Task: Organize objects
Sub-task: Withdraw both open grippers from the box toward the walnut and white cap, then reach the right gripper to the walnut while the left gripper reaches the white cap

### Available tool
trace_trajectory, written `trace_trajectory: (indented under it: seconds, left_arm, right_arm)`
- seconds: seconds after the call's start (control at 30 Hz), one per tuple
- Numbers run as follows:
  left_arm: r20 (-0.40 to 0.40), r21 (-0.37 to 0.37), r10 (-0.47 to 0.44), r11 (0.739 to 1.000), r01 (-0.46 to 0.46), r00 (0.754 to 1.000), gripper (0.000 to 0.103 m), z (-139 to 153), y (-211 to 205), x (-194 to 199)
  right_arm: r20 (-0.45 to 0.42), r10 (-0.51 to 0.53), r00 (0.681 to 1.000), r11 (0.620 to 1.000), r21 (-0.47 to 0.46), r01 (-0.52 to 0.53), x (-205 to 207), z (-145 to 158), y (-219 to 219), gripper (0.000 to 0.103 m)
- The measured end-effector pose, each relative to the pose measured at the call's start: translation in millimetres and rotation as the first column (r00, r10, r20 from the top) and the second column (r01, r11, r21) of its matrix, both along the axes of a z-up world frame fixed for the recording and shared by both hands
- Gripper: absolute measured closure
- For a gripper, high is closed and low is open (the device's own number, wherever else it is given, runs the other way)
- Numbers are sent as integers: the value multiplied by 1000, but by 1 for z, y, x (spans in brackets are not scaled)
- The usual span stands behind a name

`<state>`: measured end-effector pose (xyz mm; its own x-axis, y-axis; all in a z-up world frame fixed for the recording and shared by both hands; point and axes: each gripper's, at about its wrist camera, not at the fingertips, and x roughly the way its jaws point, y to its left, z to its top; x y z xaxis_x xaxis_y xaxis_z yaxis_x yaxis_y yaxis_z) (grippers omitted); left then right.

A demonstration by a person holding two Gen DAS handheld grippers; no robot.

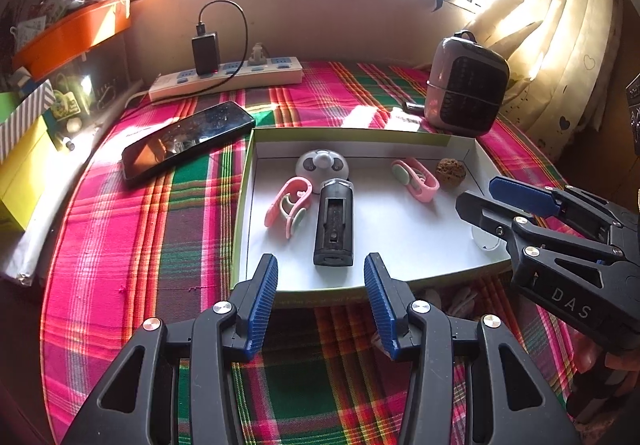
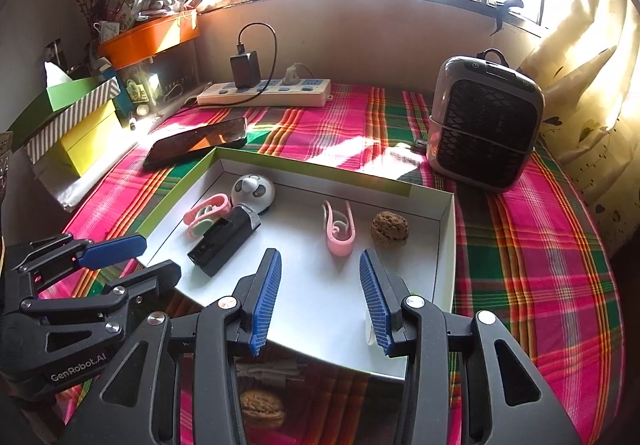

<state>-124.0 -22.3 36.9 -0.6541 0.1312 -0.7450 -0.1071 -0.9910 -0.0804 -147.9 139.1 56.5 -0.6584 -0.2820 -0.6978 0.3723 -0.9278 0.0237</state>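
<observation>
A white box lid [image 1: 400, 229] [image 2: 320, 285] with green rim lies on the plaid cloth. In it are a black charger case [image 1: 334, 223] [image 2: 226, 241], a round white fan toy [image 1: 323, 166] [image 2: 253, 190], two pink clips [image 1: 288, 207] [image 1: 416, 179] [image 2: 339, 229], a walnut [image 1: 450, 172] [image 2: 390, 228] and a small white disc [image 1: 486, 241] [image 2: 370, 331]. My left gripper [image 1: 320, 305] [image 2: 132, 257] is open and empty at the lid's near edge. My right gripper [image 2: 320, 301] [image 1: 484, 197] is open and empty over the lid's right part. Another walnut [image 2: 262, 407] lies on the cloth below my right gripper.
A phone [image 1: 188, 139] lies left of the lid. A power strip [image 1: 226, 79] with a plugged charger sits at the back. A small heater [image 1: 466, 85] [image 2: 486, 121] stands at the back right. Boxes and an orange tray [image 1: 72, 35] crowd the left. White cable [image 2: 276, 367] lies near the lid's front.
</observation>
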Motion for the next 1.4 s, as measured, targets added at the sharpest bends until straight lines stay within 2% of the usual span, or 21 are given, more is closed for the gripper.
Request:
trace_trajectory:
  seconds: [0.37, 0.47, 0.8, 0.97, 1.17, 1.4]
  left_arm:
    - [-29, 28, 43, 999, -42, 999, 59, 4, -18, 24]
    - [-30, 58, 46, 997, -45, 998, 59, 4, -23, 30]
    - [-7, 129, -5, 992, 6, 1000, 59, -6, -23, 47]
    - [12, 152, 0, 988, -2, 1000, 59, -11, -26, 48]
    - [37, 201, -26, 979, 18, 999, 59, -16, -25, 45]
    - [37, 198, -84, 977, 75, 996, 57, -16, -13, 45]
  right_arm:
    - [-6, -19, 1000, 999, -32, 19, 28, 0, 11, 59]
    - [-3, -19, 1000, 999, -30, 19, 35, -2, 13, 57]
    - [54, 34, 998, 999, -38, -32, 61, -24, 9, 57]
    - [86, 59, 995, 998, -28, -57, 63, -35, 1, 57]
    - [105, 75, 992, 997, 20, -77, 65, -44, -8, 57]
    - [113, 58, 992, 998, 24, -61, 62, -47, -6, 57]
